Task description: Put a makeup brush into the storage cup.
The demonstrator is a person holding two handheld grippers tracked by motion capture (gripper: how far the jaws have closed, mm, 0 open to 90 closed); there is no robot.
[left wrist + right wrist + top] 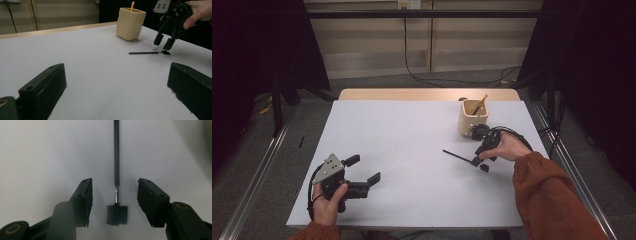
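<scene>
Work appears to be at the reaching stage: the right hand-held gripper (482, 162) hovers just above a slim black brush (116, 195) with a small comb head, which lies flat on the white table (412, 150), a little in front of the beige cup (473, 118). In the right gripper view the jaws stand spread, one on each side of the comb end, with clear gaps to the brush, so nothing is grasped yet. My guess is that the brush is meant for the cup, where one wooden stick (480, 104) already stands leaning against the rim; if so, one item is stowed, and closing on the brush, lifting it and carrying it over all remain. The left hand-held gripper (362, 172) rests low near the front left of the table, well apart from the brush, its jaws spread wide and holding nothing. By count: one black brush on the table, one cup, one stick in it, two grippers.
</scene>
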